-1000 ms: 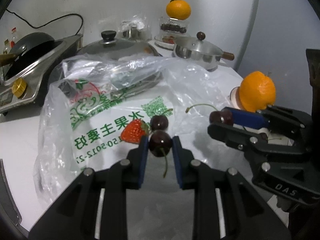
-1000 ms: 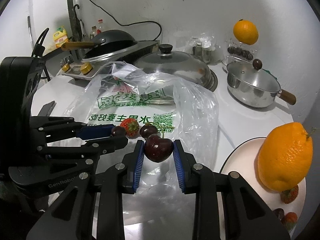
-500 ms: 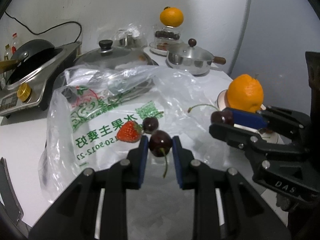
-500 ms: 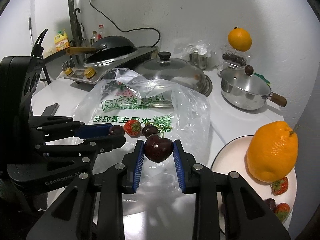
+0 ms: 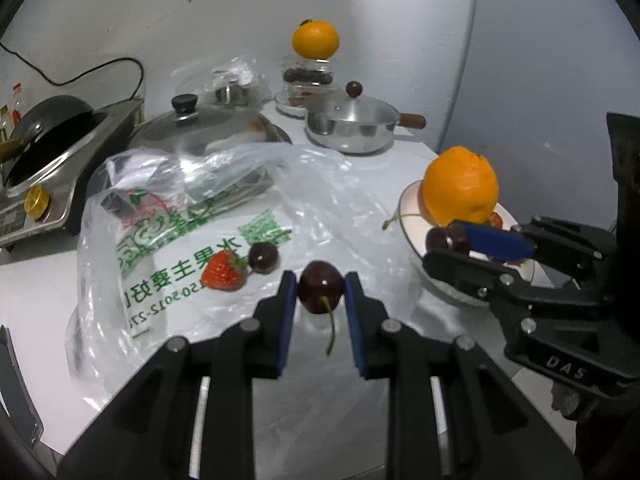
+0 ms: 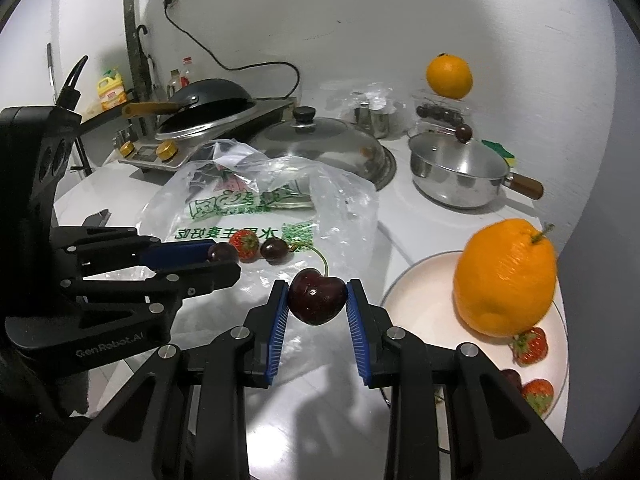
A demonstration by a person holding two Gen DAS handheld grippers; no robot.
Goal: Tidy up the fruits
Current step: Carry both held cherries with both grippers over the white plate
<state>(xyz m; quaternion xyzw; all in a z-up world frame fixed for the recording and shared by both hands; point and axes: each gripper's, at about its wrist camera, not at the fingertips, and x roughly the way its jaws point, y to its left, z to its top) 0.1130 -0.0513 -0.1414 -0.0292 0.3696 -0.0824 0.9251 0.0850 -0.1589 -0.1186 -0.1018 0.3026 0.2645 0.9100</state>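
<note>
We see the left gripper (image 5: pixel 321 285) with its jaws pinching a dark cherry (image 5: pixel 321 286), stem hanging down between them. The right gripper (image 6: pixel 317 295) jaws likewise pinch a second cherry (image 6: pixel 317 295). Just beyond the left jaws, a strawberry (image 5: pixel 223 270) and another cherry (image 5: pixel 263 257) lie on a plastic bag (image 5: pixel 180 216) on the counter (image 6: pixel 404 216). Right of the right jaws sits a plate (image 6: pixel 420 304) with an orange (image 6: pixel 504 276) and strawberries.

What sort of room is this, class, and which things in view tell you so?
Most likely a home kitchen counter: a wok on a cooktop, a lidded saucepan, and a plate of fruit.
</note>
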